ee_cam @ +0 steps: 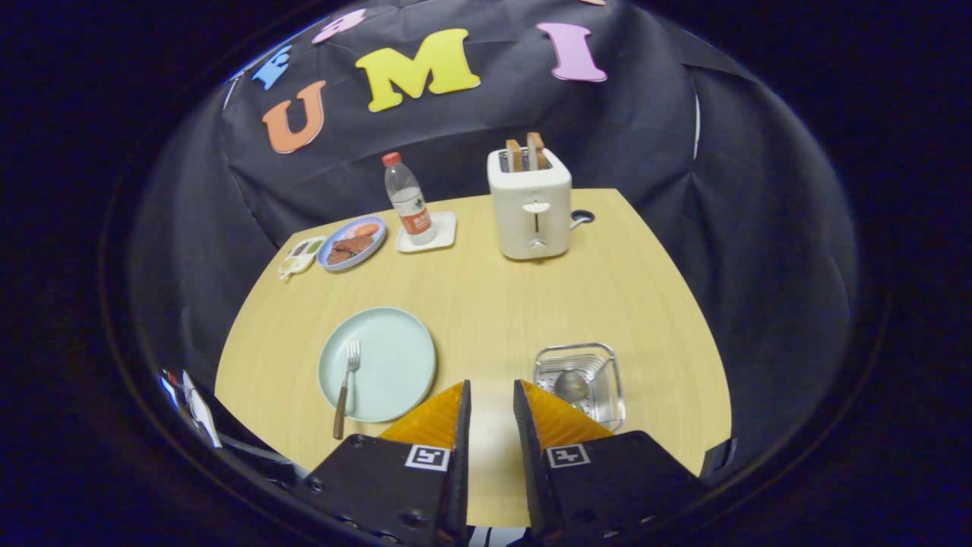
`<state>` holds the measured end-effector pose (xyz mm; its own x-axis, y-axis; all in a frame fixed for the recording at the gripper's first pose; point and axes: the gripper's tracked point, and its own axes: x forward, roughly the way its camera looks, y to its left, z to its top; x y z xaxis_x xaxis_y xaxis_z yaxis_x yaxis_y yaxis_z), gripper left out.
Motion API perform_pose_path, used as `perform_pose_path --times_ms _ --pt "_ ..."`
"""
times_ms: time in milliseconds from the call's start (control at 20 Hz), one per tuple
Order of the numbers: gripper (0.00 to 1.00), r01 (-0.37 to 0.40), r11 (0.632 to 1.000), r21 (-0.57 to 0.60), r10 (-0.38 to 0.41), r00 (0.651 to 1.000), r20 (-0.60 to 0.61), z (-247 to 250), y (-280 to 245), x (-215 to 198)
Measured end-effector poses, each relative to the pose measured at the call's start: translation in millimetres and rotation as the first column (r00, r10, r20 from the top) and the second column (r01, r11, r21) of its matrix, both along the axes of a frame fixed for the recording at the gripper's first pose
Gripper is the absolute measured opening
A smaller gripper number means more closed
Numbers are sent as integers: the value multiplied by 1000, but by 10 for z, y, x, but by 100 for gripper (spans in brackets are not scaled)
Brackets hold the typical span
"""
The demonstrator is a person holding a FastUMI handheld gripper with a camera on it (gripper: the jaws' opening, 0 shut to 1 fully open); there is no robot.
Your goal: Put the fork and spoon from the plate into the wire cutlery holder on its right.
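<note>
hovering above the near table edge, you are holding the gripper with fingers parted, gripping nothing. the fork is lying on the plate, tines away, handle overhanging the near rim. the spoon is sitting in the wire cutlery holder; bare tabletop is lying between them.

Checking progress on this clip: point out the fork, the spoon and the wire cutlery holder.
fork point(346, 382), gripper view, on the mid-shaft, lying on the plate.
spoon point(572, 386), gripper view, on its bowl, inside the holder.
wire cutlery holder point(575, 348), gripper view, on its far rim, right of the plate.
</note>
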<state>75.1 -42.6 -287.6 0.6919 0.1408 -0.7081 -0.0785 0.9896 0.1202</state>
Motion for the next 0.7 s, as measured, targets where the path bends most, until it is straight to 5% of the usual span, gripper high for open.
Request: perform_pose_path --times_ms 50,200,300,700 --pt "35 -22 1000 0 22 1000 8 -18 140 22" --pt "76 -49 999 -15 49 999 -3 -185 504 43" --pt "92 -59 998 -16 58 998 -20 -266 713 68" --pt "97 -118 992 -40 112 985 -127 -615 1459 60"
